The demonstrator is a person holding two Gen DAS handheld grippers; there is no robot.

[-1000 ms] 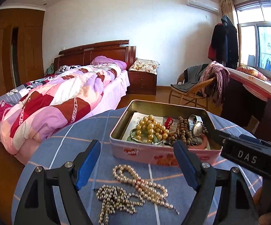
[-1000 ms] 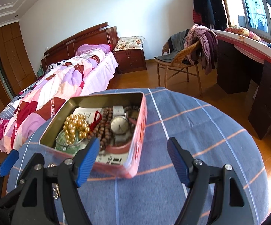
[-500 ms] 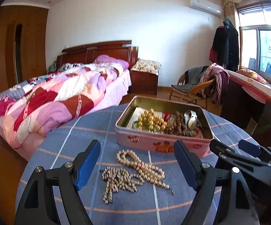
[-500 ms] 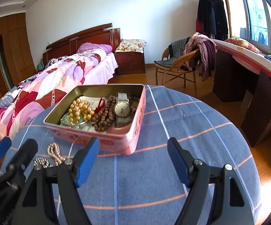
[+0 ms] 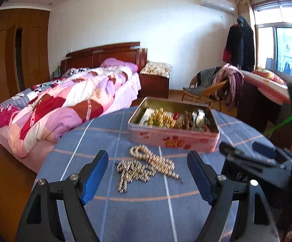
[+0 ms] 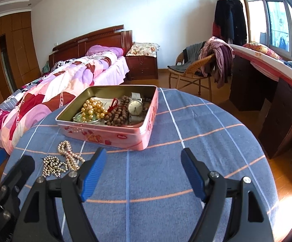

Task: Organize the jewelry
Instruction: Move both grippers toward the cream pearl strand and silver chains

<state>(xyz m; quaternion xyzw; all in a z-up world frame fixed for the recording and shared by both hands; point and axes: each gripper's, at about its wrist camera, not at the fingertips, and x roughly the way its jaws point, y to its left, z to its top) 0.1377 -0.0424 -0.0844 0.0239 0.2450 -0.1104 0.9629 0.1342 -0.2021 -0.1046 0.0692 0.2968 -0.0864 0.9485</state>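
Jewelry lay in two places on the round table [image 6: 196, 133] with its blue checked cloth. Most of it sat inside the pink tin [image 6: 113, 130], which stood open at the middle of the right wrist view, above the gripper fingers. Within the tin, gold-coloured pearls [image 6: 92, 107] were heaped toward the left, brown wooden beads [image 6: 117, 113] with a red cord ran through the centre, and a wristwatch [image 6: 135, 107] with a pale dial rested toward the right wall. White paper showed under them at the back.

Outside the tin, two loose strands lay on the cloth at the lower centre of the left wrist view. One was a pearl necklace [image 5: 153, 160], stretching from a loop near the tin's front wall down toward the right. Touching its left side was a bunched metal bead chain [image 5: 132, 170].

Both strands lay just ahead of the left gripper [image 5: 148, 176], between the lines of its two blue-padded fingers, which were spread wide and held nothing. At the right of that same view, the right gripper [image 6: 142, 172] appeared as a dark shape near the tin's right corner. In its own view its fingers were likewise spread apart and empty, above bare cloth in front of the tin.

Behind the table stood a bed [image 5: 65, 104] with a patchwork quilt at the left of the frame, and a wicker chair [image 6: 190, 71] draped in clothes at the upper right.
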